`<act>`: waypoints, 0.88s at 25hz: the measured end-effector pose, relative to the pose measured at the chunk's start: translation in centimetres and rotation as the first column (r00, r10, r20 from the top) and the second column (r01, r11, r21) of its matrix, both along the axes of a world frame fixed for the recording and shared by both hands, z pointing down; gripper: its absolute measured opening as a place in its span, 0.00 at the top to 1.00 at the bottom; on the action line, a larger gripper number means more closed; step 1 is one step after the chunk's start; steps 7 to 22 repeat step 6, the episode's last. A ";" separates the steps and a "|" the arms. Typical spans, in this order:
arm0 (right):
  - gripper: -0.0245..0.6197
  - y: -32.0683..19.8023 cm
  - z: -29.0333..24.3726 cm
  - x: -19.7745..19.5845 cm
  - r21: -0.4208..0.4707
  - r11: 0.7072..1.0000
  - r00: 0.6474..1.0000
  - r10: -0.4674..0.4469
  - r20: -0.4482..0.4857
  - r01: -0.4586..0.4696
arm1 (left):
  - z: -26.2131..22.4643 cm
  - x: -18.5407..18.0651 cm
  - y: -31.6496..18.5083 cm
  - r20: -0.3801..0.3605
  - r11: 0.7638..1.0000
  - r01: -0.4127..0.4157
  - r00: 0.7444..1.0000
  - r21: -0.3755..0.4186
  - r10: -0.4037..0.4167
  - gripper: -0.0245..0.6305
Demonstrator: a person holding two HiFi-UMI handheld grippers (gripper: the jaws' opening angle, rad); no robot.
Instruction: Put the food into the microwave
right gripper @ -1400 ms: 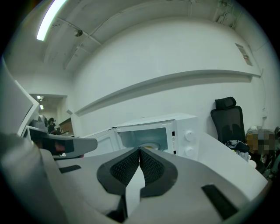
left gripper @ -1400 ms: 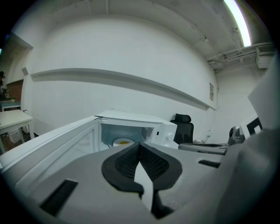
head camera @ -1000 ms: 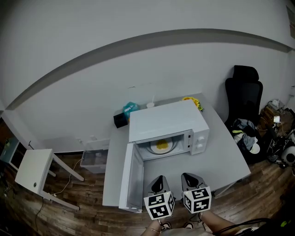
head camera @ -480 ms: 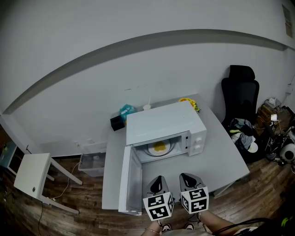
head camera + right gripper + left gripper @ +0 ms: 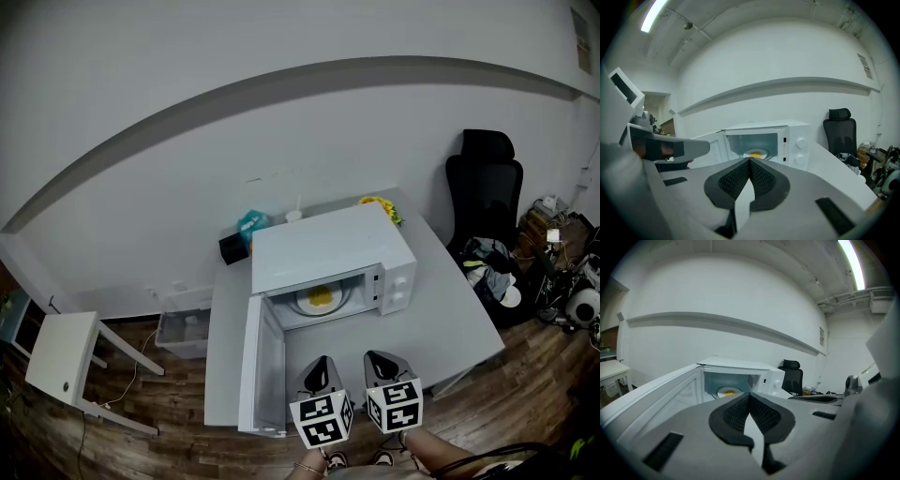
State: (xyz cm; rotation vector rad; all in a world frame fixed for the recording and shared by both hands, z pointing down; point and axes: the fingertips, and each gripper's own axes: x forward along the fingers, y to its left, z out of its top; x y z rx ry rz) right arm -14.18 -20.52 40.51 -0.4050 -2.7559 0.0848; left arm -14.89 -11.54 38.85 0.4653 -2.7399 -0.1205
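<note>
My left gripper [image 5: 322,362] and right gripper [image 5: 378,359] hang side by side over the near edge of the table [image 5: 448,314], each with its jaws pressed together on nothing. The yellow food [image 5: 321,296] lies on a plate [image 5: 306,304] inside the microwave [image 5: 328,246]. Its door [image 5: 259,361] stands open, reaching the table's edge just left of my left gripper. Bare tabletop lies between my grippers and the opening. An office chair [image 5: 483,187] stands off to the right.

Left gripper [image 5: 322,364] and right gripper [image 5: 380,358] hover side by side before the microwave [image 5: 323,246], jaws together, empty.
</note>
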 end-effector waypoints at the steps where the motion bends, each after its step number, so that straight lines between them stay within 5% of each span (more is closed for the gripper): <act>1: 0.94 -0.1 0.0 0.0 0.000 1.000 1.000 0.002 -0.001 -0.002 | 0.0 0.0 0.0 -0.001 1.000 -0.001 1.000 0.001 0.001 0.96; 22: 0.94 -0.1 0.1 0.2 -0.006 1.000 1.000 0.012 -0.007 -0.012 | 0.3 0.1 0.1 -0.007 1.000 -0.002 1.000 0.003 0.002 0.96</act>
